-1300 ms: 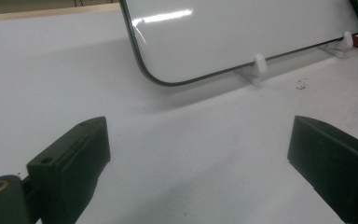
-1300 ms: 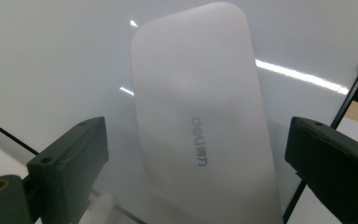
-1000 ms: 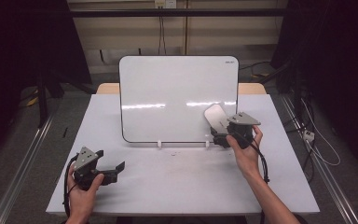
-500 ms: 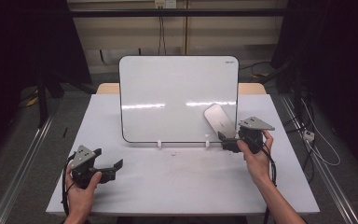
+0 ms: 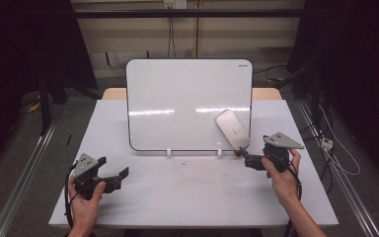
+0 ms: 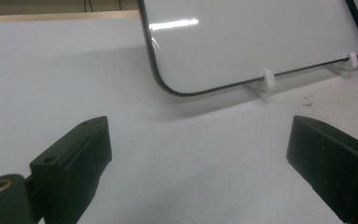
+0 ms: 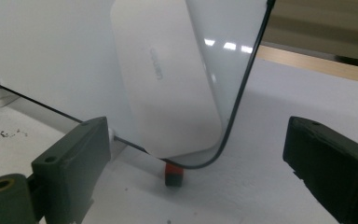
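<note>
A white oblong eraser (image 5: 232, 129) clings tilted to the lower right of the upright whiteboard (image 5: 187, 98). My right gripper (image 5: 246, 159) hovers just right of the board's bottom corner, pointing left, open and holding nothing. In the right gripper view the eraser (image 7: 168, 79) lies ahead of the open jaws (image 7: 198, 140), apart from them, with a small red and black piece (image 7: 174, 176) under the board's corner. My left gripper (image 5: 114, 168) rests open near the table's front left. Its own view looks between the open jaws (image 6: 200, 135) at the whiteboard (image 6: 242, 37).
The board stands on two white clip feet (image 6: 269, 79) on the white table (image 5: 187, 192). A wooden edge (image 5: 266, 93) shows behind the board. Cables trail on the floor at the right (image 5: 335, 148). A metal rail (image 5: 24, 173) runs along the left.
My right gripper has drawn back to the right and a little nearer, away from the eraser, which stays on the board. The left gripper has not moved.
</note>
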